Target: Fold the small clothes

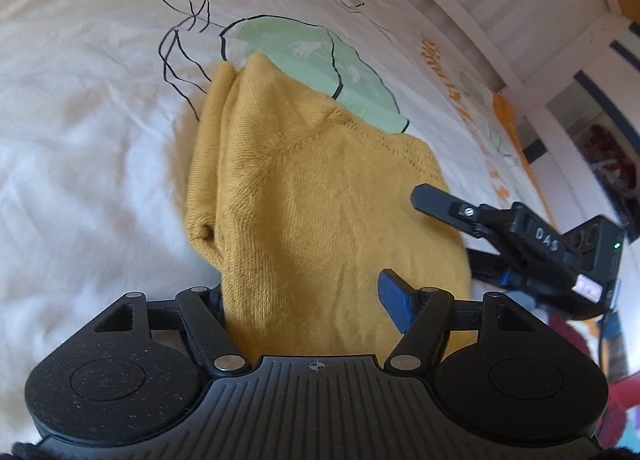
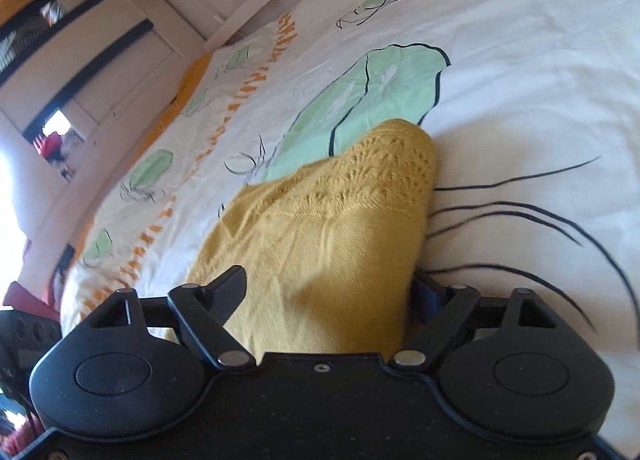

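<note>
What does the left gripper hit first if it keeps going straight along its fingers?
The yellow knit. It already lies between the left gripper's open fingers and fills the way ahead; the bedsheet comes only past its far edge. Depth is unclear in the fisheye.

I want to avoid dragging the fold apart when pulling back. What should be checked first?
1. Left claw open, pads off the yellow knit garment: ok.
2. Right claw open: ok.
3. Garment lies folded on the bedspread: ok.
4. Knit clear of the right claw's fingers: cannot tell, cloth sits between them.
5. Fold edges aligned: cannot tell.
</note>
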### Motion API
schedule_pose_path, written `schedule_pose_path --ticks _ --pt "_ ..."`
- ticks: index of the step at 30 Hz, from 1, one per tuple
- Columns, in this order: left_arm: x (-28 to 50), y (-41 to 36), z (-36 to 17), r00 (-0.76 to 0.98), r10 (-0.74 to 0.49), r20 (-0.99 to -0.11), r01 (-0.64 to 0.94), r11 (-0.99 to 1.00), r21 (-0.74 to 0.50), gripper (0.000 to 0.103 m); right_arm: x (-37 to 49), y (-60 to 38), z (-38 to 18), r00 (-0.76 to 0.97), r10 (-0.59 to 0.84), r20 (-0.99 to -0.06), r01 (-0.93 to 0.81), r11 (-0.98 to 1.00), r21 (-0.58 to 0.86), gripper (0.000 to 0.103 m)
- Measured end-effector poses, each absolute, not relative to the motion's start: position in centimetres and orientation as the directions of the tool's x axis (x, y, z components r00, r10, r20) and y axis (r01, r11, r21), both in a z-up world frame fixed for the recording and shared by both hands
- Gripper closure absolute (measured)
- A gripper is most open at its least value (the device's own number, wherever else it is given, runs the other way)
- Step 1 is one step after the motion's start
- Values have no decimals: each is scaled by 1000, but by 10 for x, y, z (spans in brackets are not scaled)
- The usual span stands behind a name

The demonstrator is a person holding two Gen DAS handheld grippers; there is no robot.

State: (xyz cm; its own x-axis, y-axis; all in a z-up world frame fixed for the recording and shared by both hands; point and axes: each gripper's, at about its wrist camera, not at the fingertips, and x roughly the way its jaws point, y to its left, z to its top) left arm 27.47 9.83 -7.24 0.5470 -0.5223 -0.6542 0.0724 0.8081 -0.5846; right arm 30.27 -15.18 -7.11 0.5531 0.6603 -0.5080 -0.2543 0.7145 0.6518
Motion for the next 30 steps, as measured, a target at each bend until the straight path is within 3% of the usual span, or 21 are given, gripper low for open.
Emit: schedule_pose_path --ticks 1,2,3,9,21,25,30 --pt "277 100 -73 538 -538 -649 65 794 -604 63 304 -152 -71 550 661 -510 -249 713 656 24" --pt "278 102 -73 526 -541 -656 47 789 -613 78 306 -151 -70 545 655 -523 -244 721 649 35" --pt "279 104 -74 512 -563 -649 35 769 -639 84 306 -150 -68 542 631 -556 -233 748 622 61" --pt "258 100 -55 470 -642 -606 74 713 -697 86 278 -151 -36 534 588 -608 -266 799 539 66" --pt "140 54 -45 342 -738 -582 191 661 -725 86 140 -199 -12 492 578 -651 -204 804 559 67" --pt "108 52 -50 348 -717 -603 202 686 -699 86 111 -206 -8 508 568 -647 -206 810 549 66" --pt "87 61 -58 410 -567 -715 172 817 -550 85 87 -205 -4 621 382 -684 -164 917 364 63"
